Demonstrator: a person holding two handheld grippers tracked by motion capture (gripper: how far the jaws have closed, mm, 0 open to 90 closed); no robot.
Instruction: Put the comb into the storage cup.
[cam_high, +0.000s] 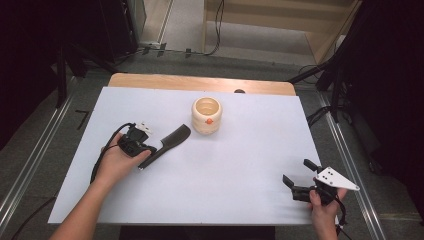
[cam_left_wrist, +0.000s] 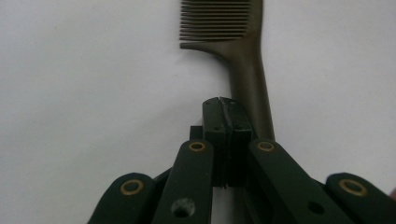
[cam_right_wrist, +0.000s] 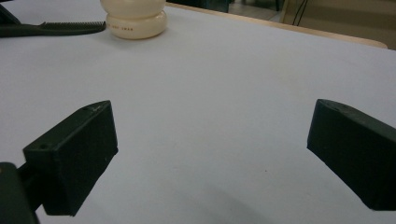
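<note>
Our left gripper (cam_high: 142, 150) lies low near the table's left edge, jaws pressed together. Our right gripper (cam_high: 296, 176) rests near the front right corner, jaws spread wide.

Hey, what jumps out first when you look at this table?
A dark comb lies slantwise on the white table, left of centre, with the left gripper closed right beside its handle. Behind it stands a cream round pot. At the near right corner the right gripper rests wide open.
</note>
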